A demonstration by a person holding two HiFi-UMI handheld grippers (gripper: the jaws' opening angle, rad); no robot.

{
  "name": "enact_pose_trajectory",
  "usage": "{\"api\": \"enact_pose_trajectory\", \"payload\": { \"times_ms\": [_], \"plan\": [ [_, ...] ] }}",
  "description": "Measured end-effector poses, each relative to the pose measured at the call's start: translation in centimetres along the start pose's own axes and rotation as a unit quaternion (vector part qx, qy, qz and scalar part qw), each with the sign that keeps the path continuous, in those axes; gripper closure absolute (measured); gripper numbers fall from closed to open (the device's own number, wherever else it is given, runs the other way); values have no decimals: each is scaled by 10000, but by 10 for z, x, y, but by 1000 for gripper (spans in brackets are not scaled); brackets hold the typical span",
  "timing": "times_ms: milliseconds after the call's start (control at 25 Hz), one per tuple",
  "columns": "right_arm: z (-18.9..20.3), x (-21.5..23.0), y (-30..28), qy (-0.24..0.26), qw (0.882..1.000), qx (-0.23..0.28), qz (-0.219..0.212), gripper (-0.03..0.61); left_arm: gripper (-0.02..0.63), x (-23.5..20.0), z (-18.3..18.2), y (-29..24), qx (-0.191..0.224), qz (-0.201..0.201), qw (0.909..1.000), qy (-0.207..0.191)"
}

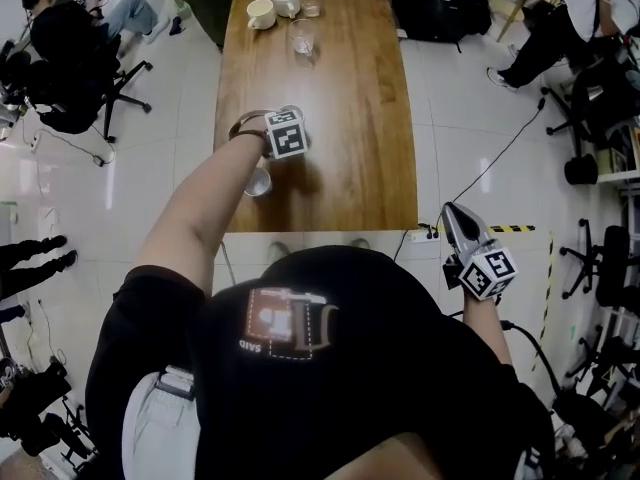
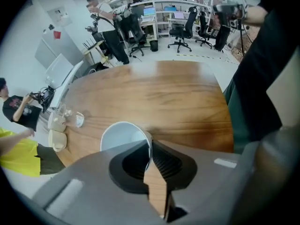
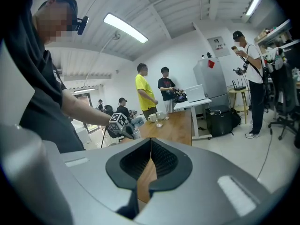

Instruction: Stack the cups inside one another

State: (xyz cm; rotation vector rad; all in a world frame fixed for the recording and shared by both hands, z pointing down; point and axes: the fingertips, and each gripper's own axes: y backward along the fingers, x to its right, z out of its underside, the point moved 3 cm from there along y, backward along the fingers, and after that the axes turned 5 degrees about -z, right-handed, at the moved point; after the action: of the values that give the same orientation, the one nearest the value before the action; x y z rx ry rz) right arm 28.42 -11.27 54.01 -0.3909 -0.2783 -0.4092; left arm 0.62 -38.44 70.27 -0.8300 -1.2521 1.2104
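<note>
A white cup (image 2: 123, 135) stands on the wooden table (image 1: 350, 118) near its front left part. My left gripper (image 2: 151, 146) points steeply down and is shut on the cup's rim, one jaw inside and one outside. In the head view the same cup (image 1: 258, 181) shows just below the left gripper's marker cube (image 1: 285, 134). More cups wait at the far end: a cream mug (image 1: 261, 13), a white cup (image 1: 286, 0) and two clear glasses (image 1: 302, 36). My right gripper (image 3: 150, 146) is shut on nothing and hangs off the table's front right corner (image 1: 452, 216).
People sit and stand around the table, with office chairs (image 1: 70, 78) on the left and right. A cable (image 1: 490, 168) runs over the floor at the right. Yellow-black tape (image 1: 510, 229) marks the floor near the right gripper.
</note>
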Motion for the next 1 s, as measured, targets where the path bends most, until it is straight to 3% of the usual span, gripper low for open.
{"api": "enact_pose_trajectory", "payload": {
  "times_ms": [200, 320, 440, 640, 1000],
  "plan": [
    [-11, -11, -34, 161, 9990, 28, -422, 561, 592, -6, 3, 86, 886, -288, 9947, 429],
    [-17, -21, -62, 269, 9967, 0, -764, 561, 592, 7, 17, 145, 1120, -400, 9913, 556],
    [-26, -40, -94, 406, 9927, -49, -1132, 561, 592, 31, 48, 177, 888, -428, 9941, 451],
    [-38, -72, -133, 616, 9848, -161, -1615, 561, 592, 76, 90, 171, 498, -292, 9970, 524],
    [-31, -77, -138, 572, 9858, -336, -1545, 561, 570, 104, 99, 109, -1, 78, 9984, 563]
  ]
}}
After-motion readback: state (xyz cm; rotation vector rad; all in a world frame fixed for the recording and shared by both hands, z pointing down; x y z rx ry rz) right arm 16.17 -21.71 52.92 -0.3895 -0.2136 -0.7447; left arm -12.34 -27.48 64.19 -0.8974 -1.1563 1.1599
